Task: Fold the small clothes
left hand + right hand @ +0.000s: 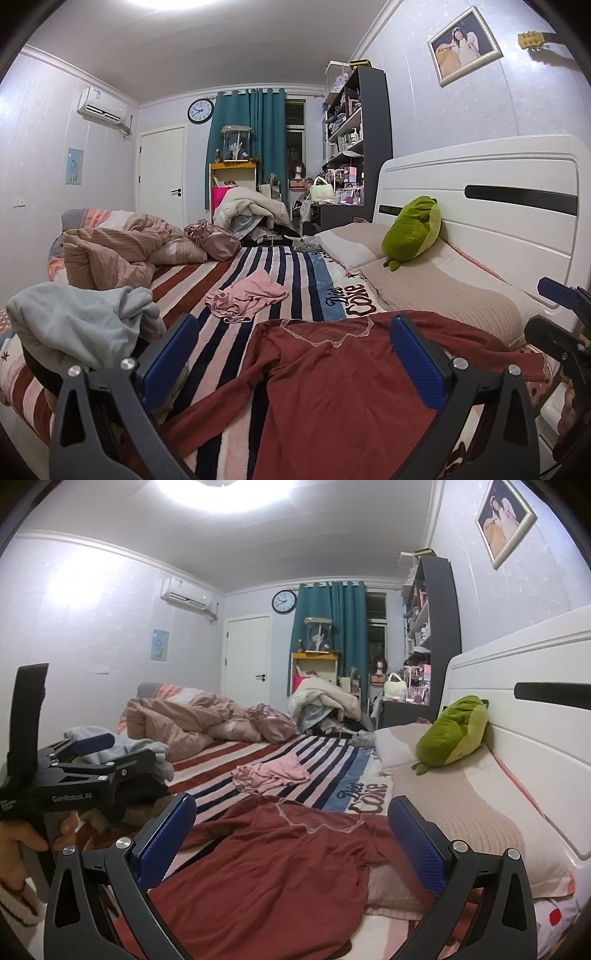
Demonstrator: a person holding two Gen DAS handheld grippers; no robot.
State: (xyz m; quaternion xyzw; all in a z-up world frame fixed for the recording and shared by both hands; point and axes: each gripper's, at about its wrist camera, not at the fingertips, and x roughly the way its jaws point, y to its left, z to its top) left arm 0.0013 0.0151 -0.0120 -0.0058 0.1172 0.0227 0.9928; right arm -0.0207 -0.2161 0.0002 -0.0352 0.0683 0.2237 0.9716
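With both the left gripper (293,350) and the right gripper (291,834) spread and empty above the rumpled dark-red top (343,384) lying on the striped blanket (258,266), its 2 shoulders are best pinched near the scalloped neckline (325,338) and drawn flat before folding.

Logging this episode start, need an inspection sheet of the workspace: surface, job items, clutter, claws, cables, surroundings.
Surface: bed with striped blanket, rumpled.
Job's things: red garment spread nearest, unfolded; pink garment crumpled mid-bed; pale blue garment heaped at left.
Clutter: tan duvet, pink satin bag, green plush on the pillows.
Claws: left claw open above the red garment; right claw open, empty.
Cables: nothing seen.
Surroundings: white headboard, teal curtain, wall clock, packed shelf.
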